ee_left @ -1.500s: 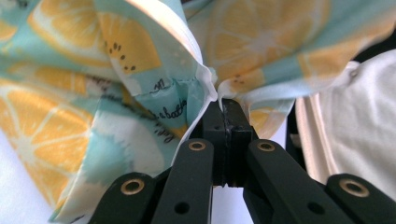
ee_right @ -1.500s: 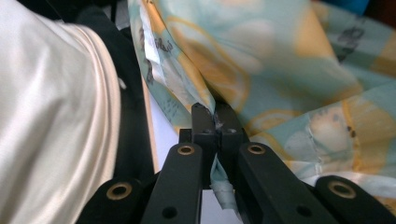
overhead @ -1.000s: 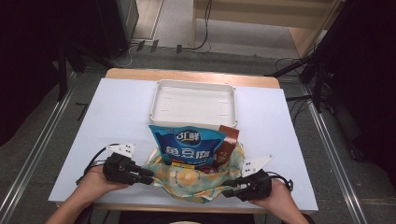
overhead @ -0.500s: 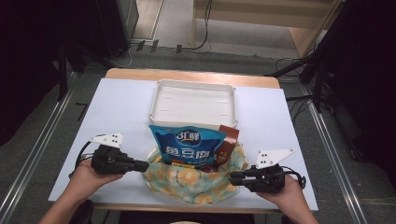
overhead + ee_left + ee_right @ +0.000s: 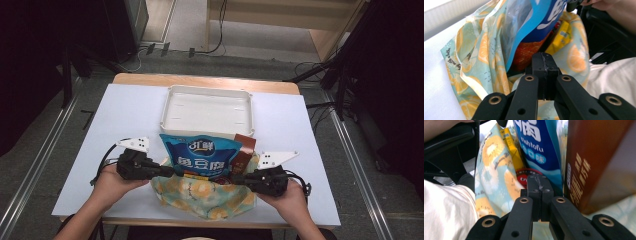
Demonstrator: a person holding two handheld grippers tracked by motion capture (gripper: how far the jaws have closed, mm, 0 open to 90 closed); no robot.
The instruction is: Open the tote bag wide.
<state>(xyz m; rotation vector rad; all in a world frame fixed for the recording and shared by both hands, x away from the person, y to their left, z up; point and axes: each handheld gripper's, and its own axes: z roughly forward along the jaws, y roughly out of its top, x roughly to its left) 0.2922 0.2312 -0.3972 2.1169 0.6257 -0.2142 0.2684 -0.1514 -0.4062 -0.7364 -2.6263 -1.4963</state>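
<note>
A: What's holding what on the counter [image 5: 125, 110]?

B: A cloth bag printed with orange slices [image 5: 200, 195] sits at the near edge, in the middle. A tall blue snack pouch [image 5: 200, 159] stands up out of it, with a brown carton [image 5: 244, 149] just to its right. From the left tongs' own view a yellow packet [image 5: 562, 37] and something orange-red are tucked lower down inside the bag.

A: And the white tray [image 5: 165, 112]?

B: Just beyond the bag, nothing in it. The pouch's top overlaps its near wall as seen from above.

A: The tongs?

B: The left tongs [image 5: 167, 171] are at the bag's left rim, the right tongs [image 5: 236, 178] at its right rim, pointing at each other. Both pairs have just been closing and now stand pressed together. They sit right at the fabric, but I cannot tell whether cloth is pinched between them.

A: Room to move?

B: Open white surface lies to the left and right of the bag and tray. The bag's near side hangs close to the counter's near edge; the wooden far edge shows behind the tray
</note>
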